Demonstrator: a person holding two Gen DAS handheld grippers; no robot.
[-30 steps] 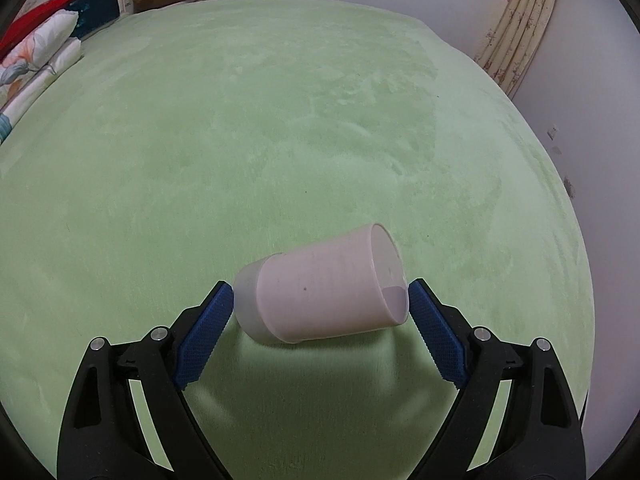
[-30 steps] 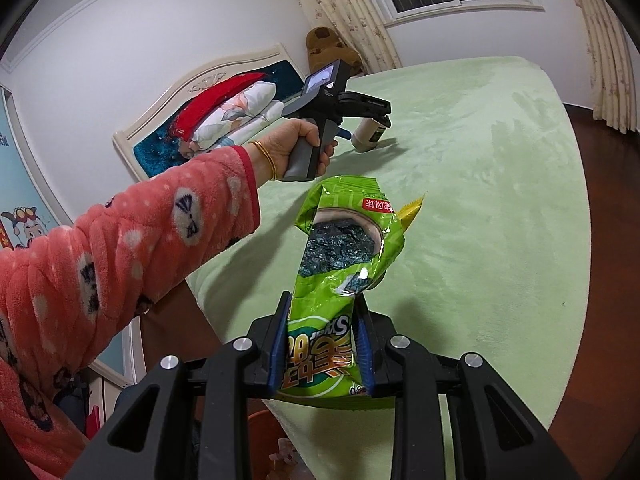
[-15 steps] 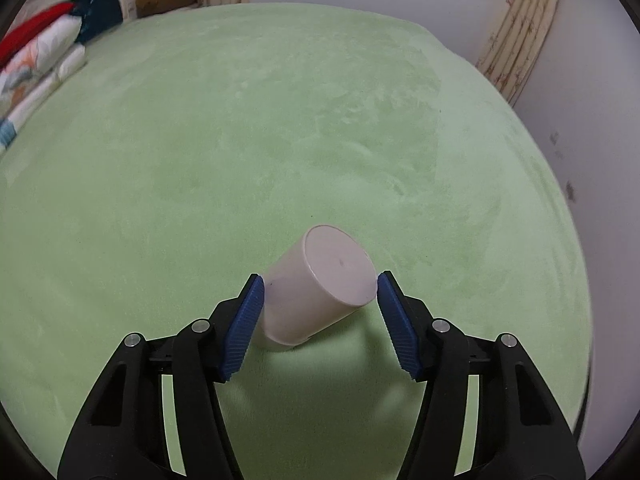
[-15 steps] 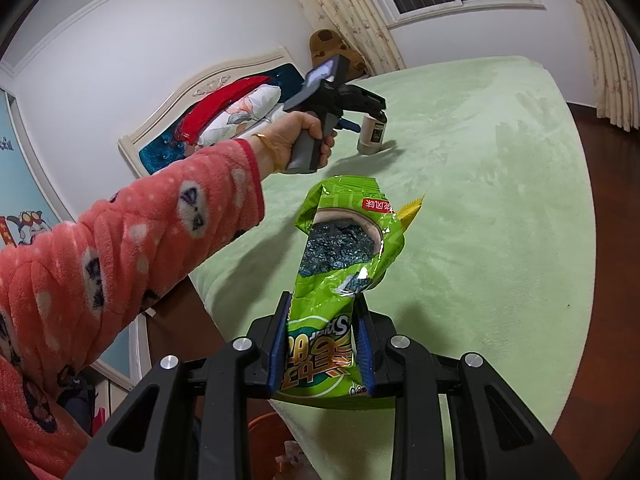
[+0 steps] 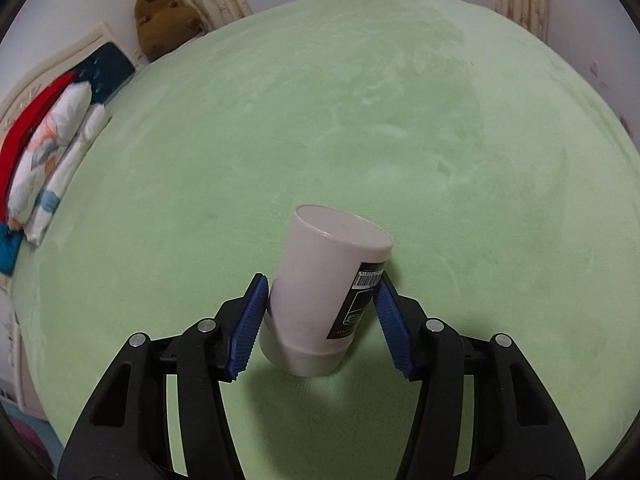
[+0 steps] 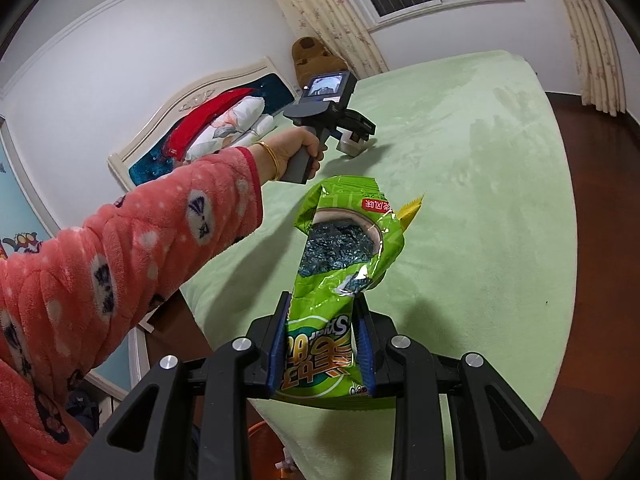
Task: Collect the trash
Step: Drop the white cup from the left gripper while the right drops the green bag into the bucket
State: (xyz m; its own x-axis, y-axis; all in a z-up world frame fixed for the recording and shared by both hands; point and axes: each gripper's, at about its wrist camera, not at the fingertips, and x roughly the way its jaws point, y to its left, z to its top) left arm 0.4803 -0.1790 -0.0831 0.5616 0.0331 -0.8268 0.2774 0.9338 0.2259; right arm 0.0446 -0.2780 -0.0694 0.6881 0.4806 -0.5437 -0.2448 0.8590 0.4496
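Left gripper (image 5: 320,320): jaws have just been closing and now clamp a white cup (image 5: 328,280), tilted, lower centre of frame, on the green bed (image 5: 360,120). Right gripper (image 6: 322,344): jaws narrow, pinching a green snack bag (image 6: 344,264), lower centre, above the bed's edge.

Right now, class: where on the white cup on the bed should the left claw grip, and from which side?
Grip the cup across its middle wall, coming from above and behind as the left claw does now. It stands tilted, mouth down on the soft green blanket, so its round sides face the blue pads; the claw has just been closing around it.
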